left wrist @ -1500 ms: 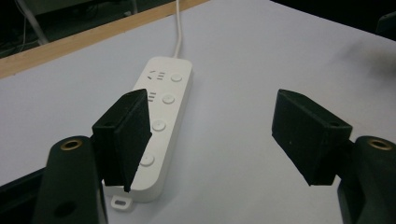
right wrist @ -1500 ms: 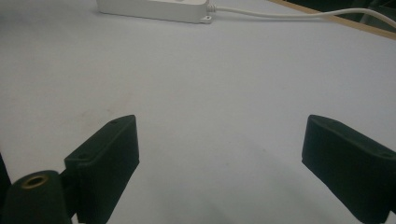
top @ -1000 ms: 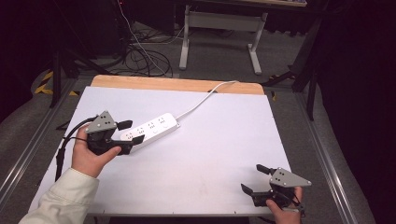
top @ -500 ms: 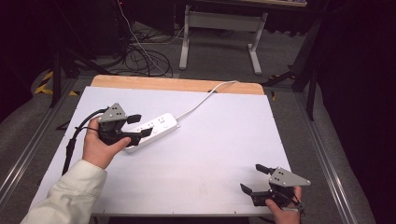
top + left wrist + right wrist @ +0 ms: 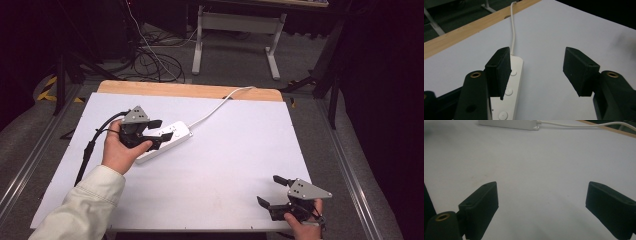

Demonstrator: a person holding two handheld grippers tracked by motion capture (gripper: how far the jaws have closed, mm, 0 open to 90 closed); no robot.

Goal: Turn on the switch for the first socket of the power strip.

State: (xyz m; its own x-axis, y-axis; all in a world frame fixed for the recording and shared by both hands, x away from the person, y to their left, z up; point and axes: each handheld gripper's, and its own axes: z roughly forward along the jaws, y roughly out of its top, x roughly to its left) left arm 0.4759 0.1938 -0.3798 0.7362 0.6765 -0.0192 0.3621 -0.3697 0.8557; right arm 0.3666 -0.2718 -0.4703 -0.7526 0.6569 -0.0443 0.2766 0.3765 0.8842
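A white power strip (image 5: 165,141) lies on the white counter (image 5: 235,165), left of centre, its long axis running diagonally from the near left toward the far right; no brand, label or lettering can be read on it. Its white cord (image 5: 220,102) leaves the far-right end and runs off over the counter's wooden far edge (image 5: 190,91). In the left gripper view a row of round buttons (image 5: 509,92) shows along the strip's top face. The left tongs (image 5: 159,134), held in the person's left hand (image 5: 120,152), sit over the strip with jaws spread wide apart, one jaw over the strip's body and the other over bare counter beside it; whether either jaw touches the strip cannot be told. The right tongs (image 5: 272,192), held in the right hand (image 5: 302,227) at the near right edge of the counter, are well apart from the strip, jaws likewise wide open over bare surface. A light sleeve (image 5: 85,205) covers the left forearm.
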